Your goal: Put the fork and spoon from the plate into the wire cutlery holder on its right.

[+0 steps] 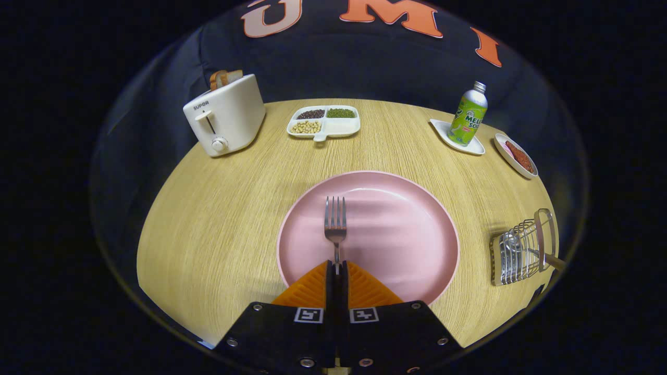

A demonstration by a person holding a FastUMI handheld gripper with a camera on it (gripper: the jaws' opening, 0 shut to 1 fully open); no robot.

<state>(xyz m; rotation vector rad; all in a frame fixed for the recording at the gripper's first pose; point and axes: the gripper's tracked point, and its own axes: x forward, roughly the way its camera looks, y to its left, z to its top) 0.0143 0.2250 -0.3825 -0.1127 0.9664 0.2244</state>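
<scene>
A metal fork (335, 226) lies on the pink plate (406, 234), tines pointing away from me. My gripper (337, 268) has its orange fingers (312, 291) pressed together on the fork's handle, which runs back between them and is hidden there. The wire cutlery holder (518, 251) stands on the table to the right of the plate. A spoon (513, 249) rests inside it, its handle (547, 258) sticking out to the right.
On the wooden table (219, 219), beyond the plate, stand a white toaster (225, 115) with bread, a divided dish of beans (323, 121), a green soda bottle (468, 115) on a white coaster and a small dish of red food (517, 155).
</scene>
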